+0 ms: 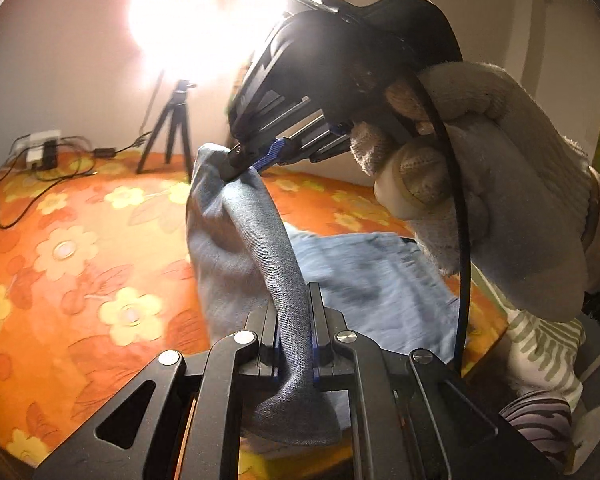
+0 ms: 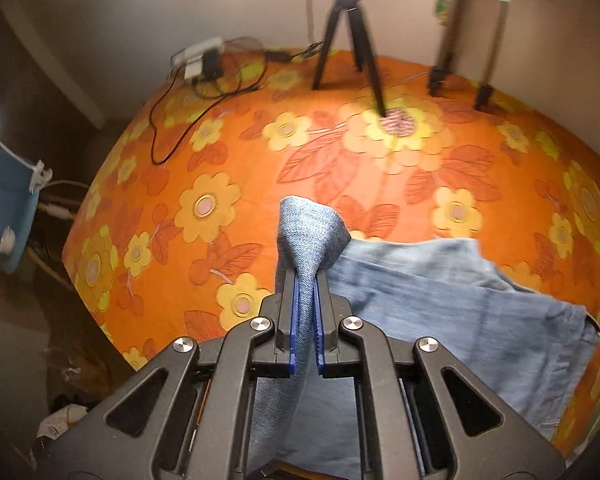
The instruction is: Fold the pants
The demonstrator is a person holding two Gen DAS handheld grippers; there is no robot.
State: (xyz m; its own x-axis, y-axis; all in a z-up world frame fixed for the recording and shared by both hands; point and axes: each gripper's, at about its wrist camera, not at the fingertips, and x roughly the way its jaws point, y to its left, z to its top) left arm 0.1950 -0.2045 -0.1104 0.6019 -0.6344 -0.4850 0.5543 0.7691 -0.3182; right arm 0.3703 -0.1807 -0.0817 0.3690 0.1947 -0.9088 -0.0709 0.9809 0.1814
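Pants (image 2: 440, 300), light blue denim, partly lifted off the orange flowered bed cover (image 2: 260, 160); the rest lies spread on the cover to the right in the right wrist view. Left gripper (image 1: 294, 344) clamped on a rolled edge of the denim, fabric running up between its jaws and bunching out below them. Right gripper (image 2: 305, 312) also closed on the cloth, a folded peak of denim sticking up past its blue pads (image 2: 296, 320). In the left wrist view the right gripper (image 1: 246, 162) sits further along the same edge, pinching the top of the raised fold, angled steeply down. The stretch of edge between the two grippers hangs in a curve, off the cover. Right hand (image 1: 480, 184) in a grey glove wraps the gripper handle, black cable (image 1: 462, 240) looping over it. Striped sleeve (image 1: 540, 344) low right. Behind: black tripod (image 2: 348, 36), a second stand (image 2: 464, 52), power strip with cables (image 2: 204, 64) at the far edge, bright lamp (image 1: 204, 16) against the wall.
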